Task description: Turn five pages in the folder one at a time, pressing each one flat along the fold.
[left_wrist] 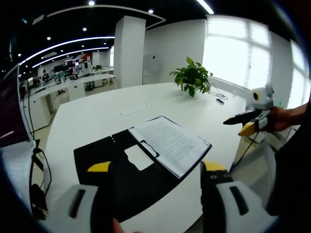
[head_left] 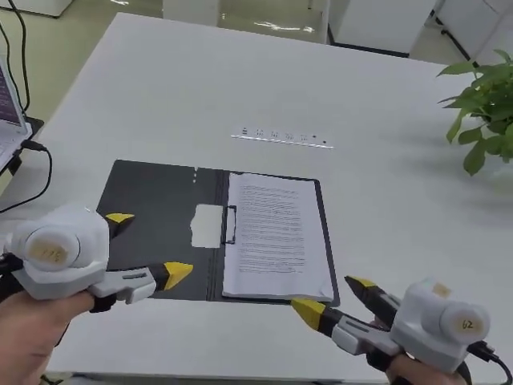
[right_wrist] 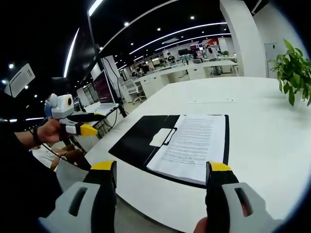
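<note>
A black folder [head_left: 160, 216] lies open on the white table, with a stack of printed pages [head_left: 275, 233] on its right half and a small white pocket [head_left: 208, 225] near the spine. My left gripper [head_left: 148, 245] hovers open over the folder's left front corner. My right gripper [head_left: 335, 297] hangs open just off the folder's front right corner, above the table edge. In the left gripper view the folder [left_wrist: 121, 165] and pages [left_wrist: 170, 143] lie ahead between the jaws. From the right gripper view, the pages [right_wrist: 194, 141] sit ahead and the folder [right_wrist: 141, 138] spreads left.
A potted green plant [head_left: 485, 112] stands at the table's right edge. A laptop [head_left: 10, 120] with cables sits at the left edge. A flush power strip [head_left: 280, 138] lies beyond the folder. The table [head_left: 240, 80] stretches wide behind it.
</note>
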A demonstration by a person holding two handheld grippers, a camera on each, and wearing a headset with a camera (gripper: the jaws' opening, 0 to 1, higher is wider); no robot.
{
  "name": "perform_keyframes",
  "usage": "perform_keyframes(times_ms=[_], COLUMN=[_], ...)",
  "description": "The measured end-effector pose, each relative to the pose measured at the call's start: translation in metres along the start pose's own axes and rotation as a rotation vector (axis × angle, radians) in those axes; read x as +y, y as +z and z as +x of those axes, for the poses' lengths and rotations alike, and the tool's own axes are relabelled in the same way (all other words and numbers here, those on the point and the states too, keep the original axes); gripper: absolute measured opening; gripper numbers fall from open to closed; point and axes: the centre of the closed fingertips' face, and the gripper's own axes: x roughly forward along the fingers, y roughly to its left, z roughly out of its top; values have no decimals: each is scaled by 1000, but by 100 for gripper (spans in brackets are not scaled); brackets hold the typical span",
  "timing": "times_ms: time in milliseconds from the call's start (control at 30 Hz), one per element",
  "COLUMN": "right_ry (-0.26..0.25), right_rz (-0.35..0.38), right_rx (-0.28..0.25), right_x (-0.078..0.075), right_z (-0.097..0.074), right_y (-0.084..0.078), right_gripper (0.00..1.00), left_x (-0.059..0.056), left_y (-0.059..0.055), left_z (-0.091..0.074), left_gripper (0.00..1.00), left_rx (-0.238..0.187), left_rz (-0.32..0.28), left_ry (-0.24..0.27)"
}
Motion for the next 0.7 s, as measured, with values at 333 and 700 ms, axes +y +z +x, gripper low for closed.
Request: perform_keyframes(times_ms=[333, 700], right_ry=[-29, -56], right_rz=[28, 72], right_rx=[-11, -18], right_x=[-6, -17], right_z=[-4, -11], right_y=[-5, -9], right_gripper=[74, 74], left_x=[-20, -50], left_y=[6, 10], left_z=[29, 69], left_gripper=[71, 69], left_rx=[37, 87], left_rz=[64, 121], left_ry=[-90, -180])
